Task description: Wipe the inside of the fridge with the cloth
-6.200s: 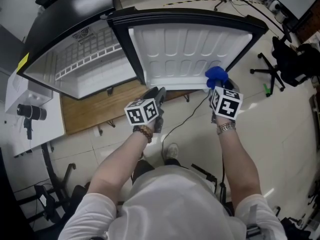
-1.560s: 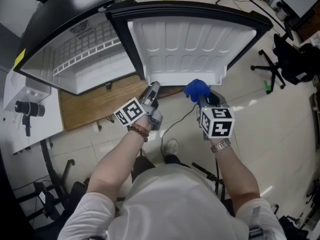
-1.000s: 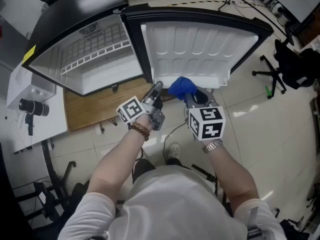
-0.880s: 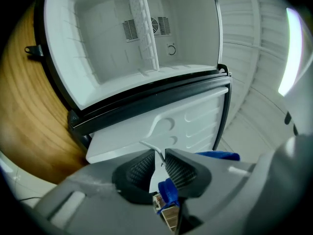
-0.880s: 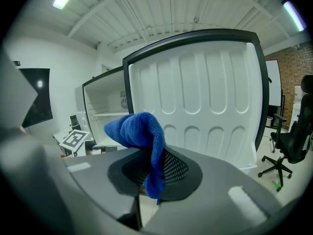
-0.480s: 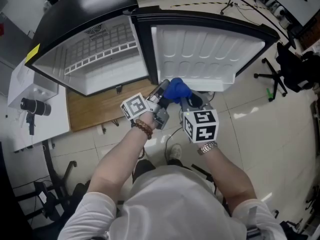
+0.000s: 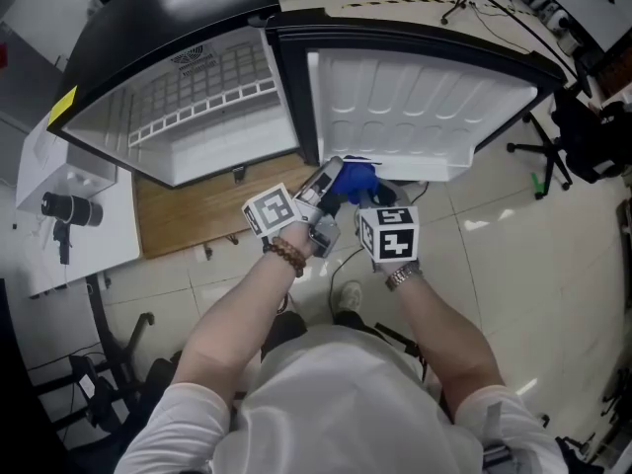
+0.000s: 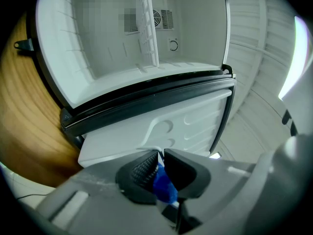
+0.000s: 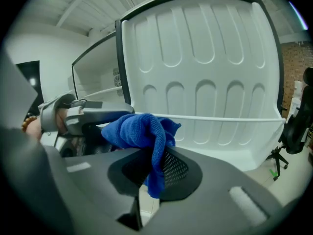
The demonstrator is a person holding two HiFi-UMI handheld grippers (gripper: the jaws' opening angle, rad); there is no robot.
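Our right tongs (image 9: 152,166) clamp the blue cloth (image 9: 134,131) before the open fridge door (image 9: 205,72); our left tongs (image 8: 160,156) have just been closing and now pinch it too.

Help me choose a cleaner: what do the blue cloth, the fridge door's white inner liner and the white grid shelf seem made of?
Blue cloth: probably microfibre; fine looped weave, matte, drapes softly. Fridge door's white inner liner: likely moulded plastic; smooth, faintly glossy, with pressed oval ribs. White grid shelf: seemingly coated wire; thin crossing bars.
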